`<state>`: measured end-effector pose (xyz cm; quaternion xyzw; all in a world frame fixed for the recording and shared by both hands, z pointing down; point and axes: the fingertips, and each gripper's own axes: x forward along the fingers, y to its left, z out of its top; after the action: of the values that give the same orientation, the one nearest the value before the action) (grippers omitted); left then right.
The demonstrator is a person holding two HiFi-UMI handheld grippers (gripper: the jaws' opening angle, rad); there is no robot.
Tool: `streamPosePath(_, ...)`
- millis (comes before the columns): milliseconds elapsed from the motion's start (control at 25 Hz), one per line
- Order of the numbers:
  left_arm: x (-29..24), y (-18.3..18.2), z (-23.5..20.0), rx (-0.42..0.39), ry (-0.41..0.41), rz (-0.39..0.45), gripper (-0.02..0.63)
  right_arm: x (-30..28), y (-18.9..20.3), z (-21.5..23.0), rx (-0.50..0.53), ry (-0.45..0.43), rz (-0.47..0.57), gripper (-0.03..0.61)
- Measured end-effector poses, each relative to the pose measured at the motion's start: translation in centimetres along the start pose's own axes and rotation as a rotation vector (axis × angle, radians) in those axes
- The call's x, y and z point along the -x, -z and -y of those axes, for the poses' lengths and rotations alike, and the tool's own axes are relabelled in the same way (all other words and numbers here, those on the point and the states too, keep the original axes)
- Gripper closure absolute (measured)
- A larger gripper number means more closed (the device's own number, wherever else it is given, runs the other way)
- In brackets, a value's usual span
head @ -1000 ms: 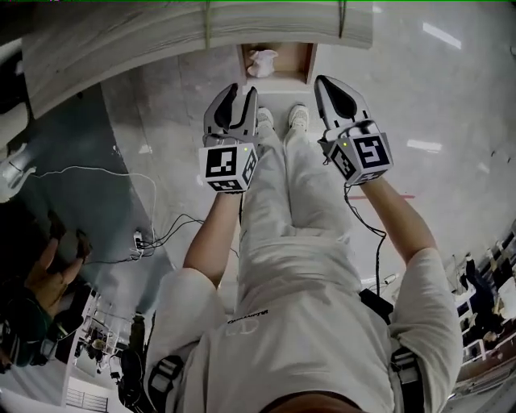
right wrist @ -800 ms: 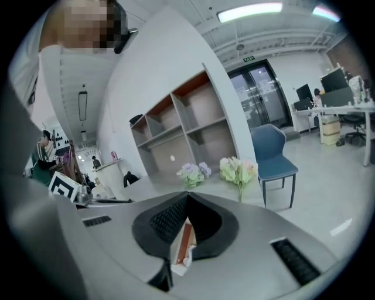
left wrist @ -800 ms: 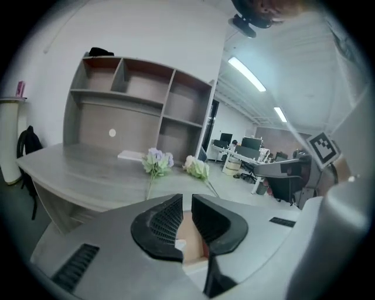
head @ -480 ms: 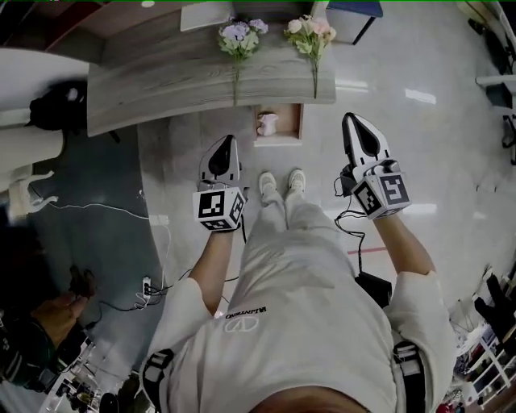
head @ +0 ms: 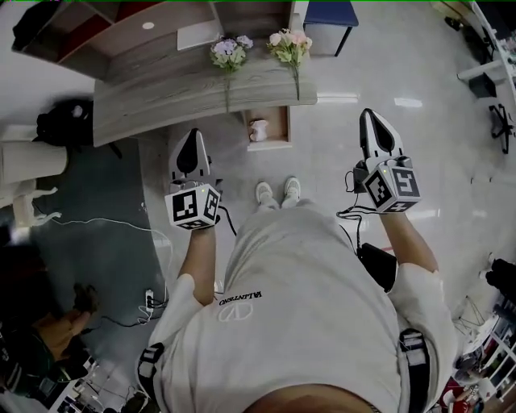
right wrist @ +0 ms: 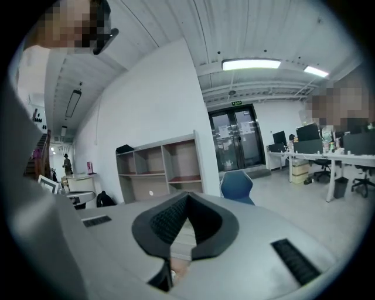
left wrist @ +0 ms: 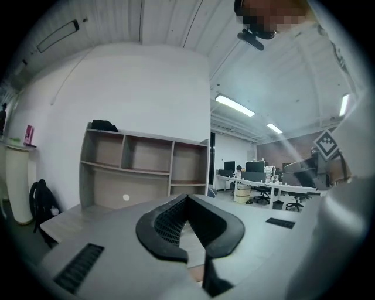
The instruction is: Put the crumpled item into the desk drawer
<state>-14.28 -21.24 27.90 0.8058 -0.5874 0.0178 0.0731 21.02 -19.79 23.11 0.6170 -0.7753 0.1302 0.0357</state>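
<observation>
The crumpled white item (head: pixel 258 129) lies inside the open wooden drawer (head: pixel 279 134), which sticks out from the front of the grey desk (head: pixel 161 93). My left gripper (head: pixel 193 132) hangs shut and empty in the air, left of the drawer and nearer to me. On the other side my right gripper (head: pixel 369 114) is also shut with nothing in it, well right of the drawer. In the left gripper view the left gripper (left wrist: pixel 187 197) points at the room with its tips together. The right gripper view shows the right gripper (right wrist: pixel 187 194) closed the same way.
Two bunches of flowers (head: pixel 229 53) lie on the desk. Behind it stand a shelf unit (head: pixel 105 24) and a blue chair (head: pixel 329 14). Cables (head: pixel 97 224) trail over the floor at left, beside a black bag (head: pixel 66 121). My shoes (head: pixel 277 193) stand in front of the drawer.
The left gripper's jaws have gone from open to shut. Both grippers have drawn back from the drawer and spread apart, and the head view now takes in the whole desk.
</observation>
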Motion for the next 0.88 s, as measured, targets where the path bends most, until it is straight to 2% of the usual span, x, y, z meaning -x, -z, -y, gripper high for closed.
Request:
streamPosePath(240,0.5,-1.1,0.8,-0.002,-0.005,0.022,0.612,1.7,-0.3,1.1,-0.001,0.031,0.01,0.581)
streamPosePath(880,-0.3,-1.0,2.6,-0.007,0.014,0.031,0.612,1.6,0.8,1.7,0.008,0.01,0.006,0.581)
